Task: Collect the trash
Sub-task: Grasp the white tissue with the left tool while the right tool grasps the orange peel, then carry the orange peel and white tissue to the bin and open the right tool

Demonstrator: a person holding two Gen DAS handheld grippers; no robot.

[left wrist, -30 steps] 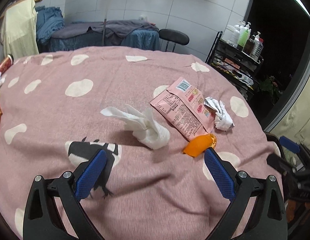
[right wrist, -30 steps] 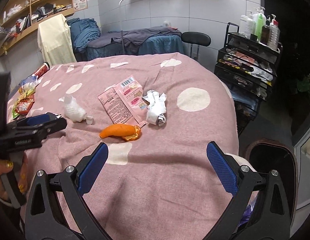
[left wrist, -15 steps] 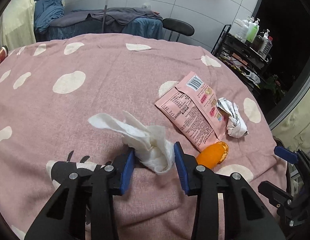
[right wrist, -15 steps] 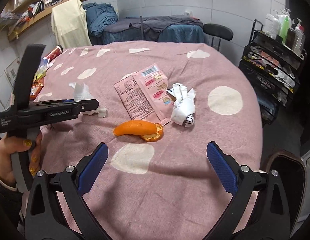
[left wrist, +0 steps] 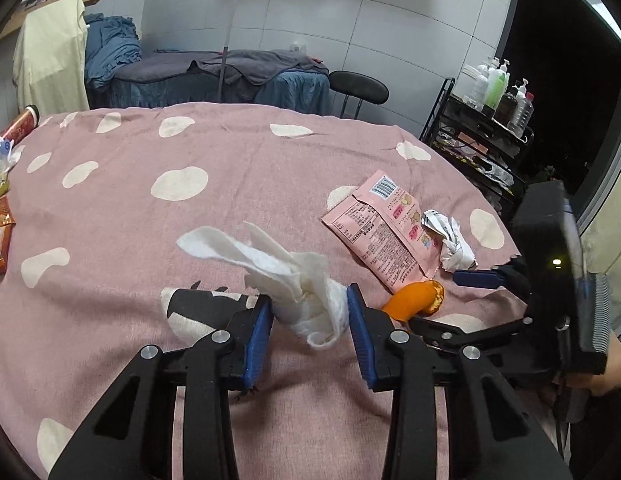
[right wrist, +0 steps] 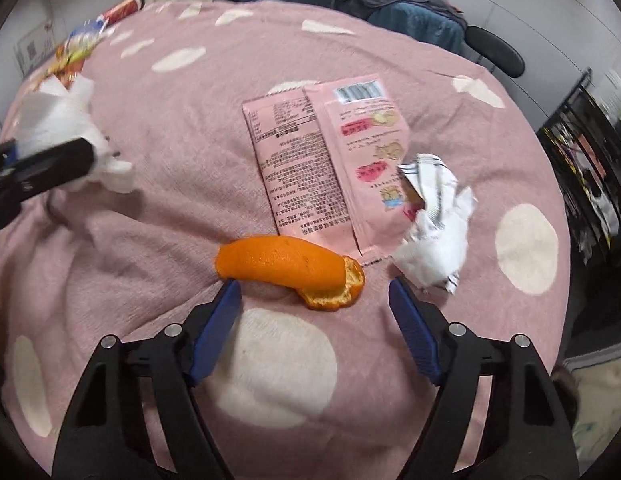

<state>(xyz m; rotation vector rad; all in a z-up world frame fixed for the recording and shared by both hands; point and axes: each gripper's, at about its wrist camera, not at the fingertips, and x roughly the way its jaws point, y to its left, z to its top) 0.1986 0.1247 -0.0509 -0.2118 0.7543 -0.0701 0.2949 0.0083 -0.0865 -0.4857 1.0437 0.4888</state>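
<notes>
**Tissue caught as second gripper bears down on orange peel**

Rubbish clearance on the pink spotted bedspread has moved from approach to pickup. A second ago both tools hung wide above the cloth with nothing between their pads. Now the left gripper is narrowed onto the crumpled white tissue, its blue pads pressing the wad on either side while the loose ends fan out towards the far left. The grip closed half a second back and has held since, so this first piece of trash looks secured and ready to be carried off.

The right gripper has swung in low over the orange peel, which a second ago lay well ahead of it. Its jaws have just been closing but are not on the peel: the left pad sits at the peel's near end, the right pad stands apart, close to the crumpled white wrapper. Nothing is pinched yet.

The pink snack packet lies flat behind the peel, its corner under the wrapper. Judged from this, one item is in hand, one is about to be taken, and two remain on the cloth.
</notes>
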